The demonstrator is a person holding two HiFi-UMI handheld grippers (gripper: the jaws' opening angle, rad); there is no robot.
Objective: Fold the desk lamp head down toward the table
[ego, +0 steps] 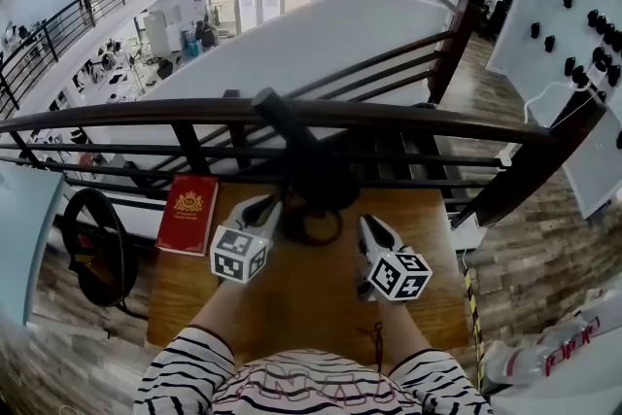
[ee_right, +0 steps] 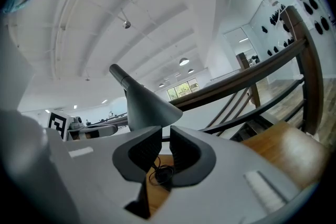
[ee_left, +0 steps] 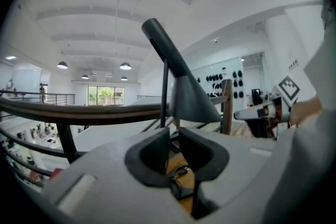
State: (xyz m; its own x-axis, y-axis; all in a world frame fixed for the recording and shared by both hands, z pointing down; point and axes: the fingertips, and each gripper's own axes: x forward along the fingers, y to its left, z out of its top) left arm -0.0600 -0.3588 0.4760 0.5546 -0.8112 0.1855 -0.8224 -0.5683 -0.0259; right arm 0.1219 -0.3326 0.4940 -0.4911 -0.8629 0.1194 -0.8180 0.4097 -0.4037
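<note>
The wooden table (ego: 292, 306) fills the lower centre of the head view. The desk lamp (ego: 309, 172) stands at its far edge, centre frame, with the lamp head (ee_left: 192, 96) raised and not yet folded.

Step in hand, as judged: approach. The left gripper (ego: 264, 207) and right gripper (ego: 366, 226) flank the lamp base, clear of it. Both sets of jaws stand narrowly apart, with nothing between them.

Next move likely requires lifting one gripper to the head while the other steadies the base.

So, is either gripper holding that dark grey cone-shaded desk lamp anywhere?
Nothing held: left gripper and right gripper are empty, jaws slightly parted, short of the desk lamp.
</note>
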